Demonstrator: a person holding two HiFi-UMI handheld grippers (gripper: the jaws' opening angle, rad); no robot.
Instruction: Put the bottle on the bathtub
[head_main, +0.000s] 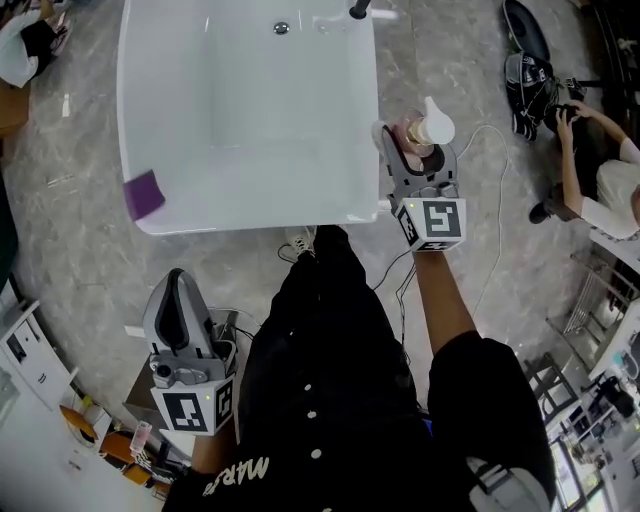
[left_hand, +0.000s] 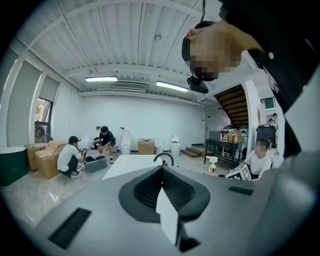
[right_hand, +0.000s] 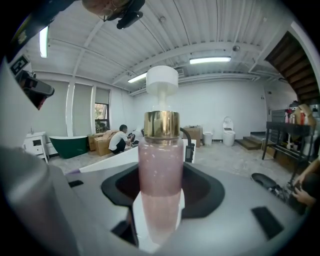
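- Left gripper (head_main: 180, 300) sits closest to the head cam, low by the person's hip. Its fingers are pressed together with nothing between them, so it's just idling.
- Next over is the white bathtub (head_main: 240, 110), with a purple patch (head_main: 144, 194) lying on its near rim, well left of the working fingers.
- Right gripper (head_main: 408, 150) has its fingers clamped on the lower body of the bottle (right_hand: 159, 190). The bottle is upright, with the gold collar and white pump poking up past the fingertips. It hangs just right of the tub's rim, not resting on it as far as I can tell.
- My guess on handling: a smooth round body full of pink liquid is slippery and a bit top-heavy. I'd hold it on the body and never by the pump, and set it down flat.
- Ahead of the fingertips along the rim is the faucet (head_main: 357, 10), the only thing worth steering around.
- Right of the fingers, a white cable (head_main: 492, 200) lies on the floor and a seated person (head_main: 600, 185) is well apart. Neither is in the way.
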